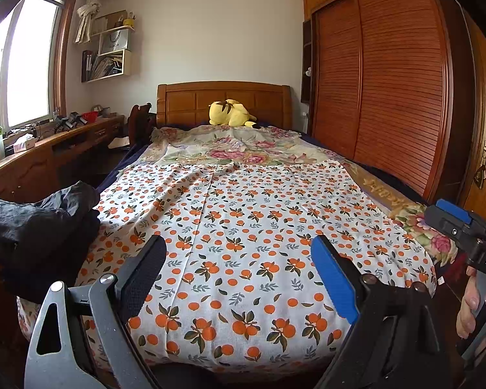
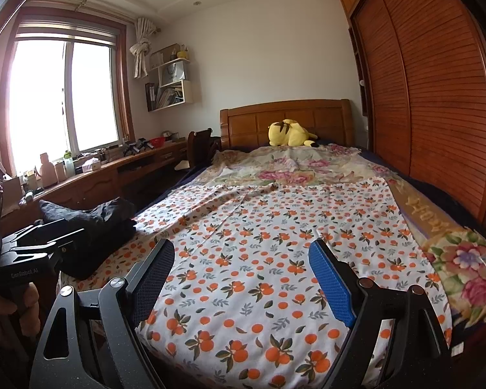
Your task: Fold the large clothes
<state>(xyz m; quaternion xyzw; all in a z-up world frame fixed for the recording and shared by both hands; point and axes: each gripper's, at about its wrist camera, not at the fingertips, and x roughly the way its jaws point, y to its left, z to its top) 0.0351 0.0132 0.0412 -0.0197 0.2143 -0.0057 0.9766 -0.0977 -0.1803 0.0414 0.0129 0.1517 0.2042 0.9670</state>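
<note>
In the left wrist view, the left gripper [image 1: 238, 253] is held above the foot of the bed, its fingers [image 1: 332, 278] spread wide with nothing between them. An orange-print cloth [image 1: 243, 227] is spread flat over the near half of the bed, and a pink floral bedspread [image 1: 236, 149] is seen beyond it. A pile of dark clothes [image 1: 39, 223] lies at the left edge of the bed. A yellow plush toy [image 1: 230, 113] rests against the wooden headboard [image 1: 223, 97]. A white bag on the wall shelf [image 1: 113, 40] carries dark lettering too blurred to be read with certainty. At the right edge, the right gripper [image 1: 463, 223] is held by a hand [image 1: 473, 304], and the letters "DAS" are printed on its body. In the right wrist view, the right gripper [image 2: 241, 259] is likewise held with fingers [image 2: 330, 282] wide apart and empty over the orange-print cloth [image 2: 259, 243]. The dark clothes [image 2: 94, 227] lie left of it. The left gripper [image 2: 35, 243] is seen at the left edge, marked "GenRobot.AI". Gold lettering on a brown band of the bedspread [image 2: 418, 204] cannot be read.
</note>
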